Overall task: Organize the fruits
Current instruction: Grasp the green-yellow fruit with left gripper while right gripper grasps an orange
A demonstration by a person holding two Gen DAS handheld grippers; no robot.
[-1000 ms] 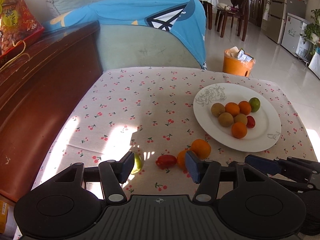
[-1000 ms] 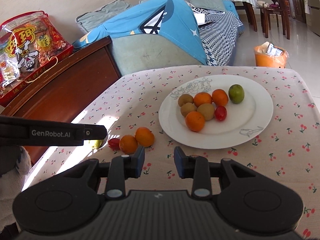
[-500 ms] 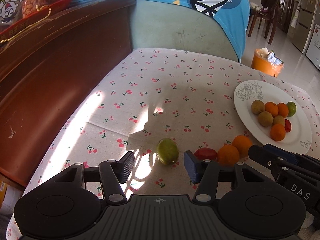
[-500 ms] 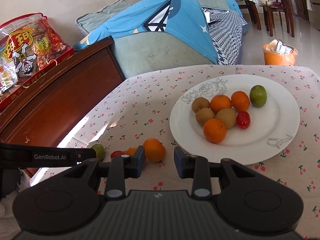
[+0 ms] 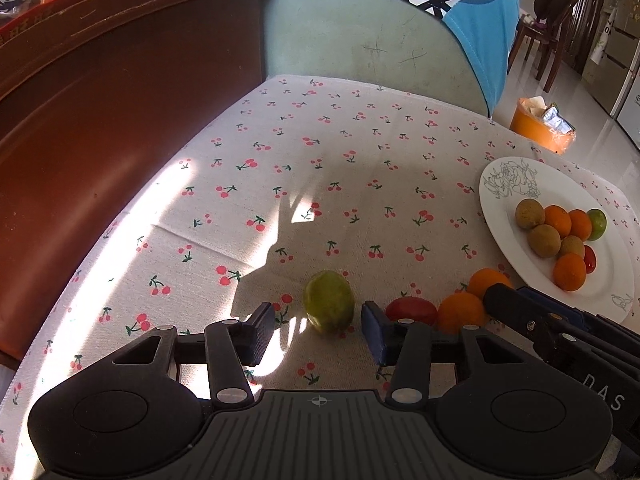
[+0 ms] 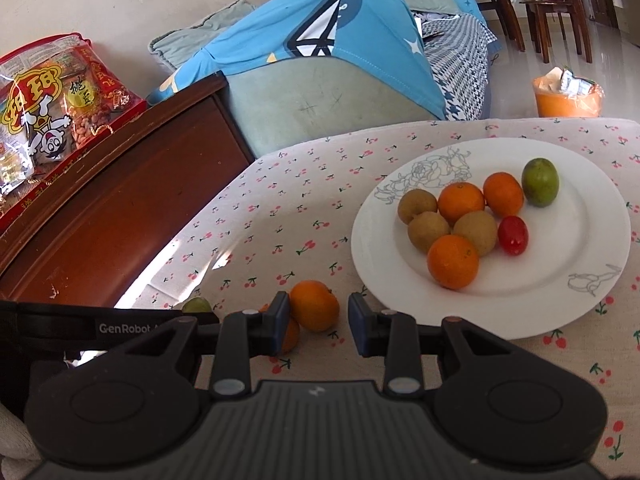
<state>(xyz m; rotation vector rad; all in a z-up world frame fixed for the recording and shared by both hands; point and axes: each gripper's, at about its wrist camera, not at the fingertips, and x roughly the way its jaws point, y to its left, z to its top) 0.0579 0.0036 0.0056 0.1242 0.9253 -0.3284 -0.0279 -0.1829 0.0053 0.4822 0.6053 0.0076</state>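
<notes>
The left tool is held wide open around a green oval fruit near the counter's front edge. The right tool is held open beside a round orange tangerine, nothing gripped, near the white round plate.

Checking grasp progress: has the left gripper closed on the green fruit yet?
No, the left gripper is open, its fingers either side of the green fruit.

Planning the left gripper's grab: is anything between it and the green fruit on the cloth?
Nothing visible. The left gripper is open, and the green fruit sits just ahead of its gap on bare cloth. The red tomato lies beside it, outside the right finger.
</notes>
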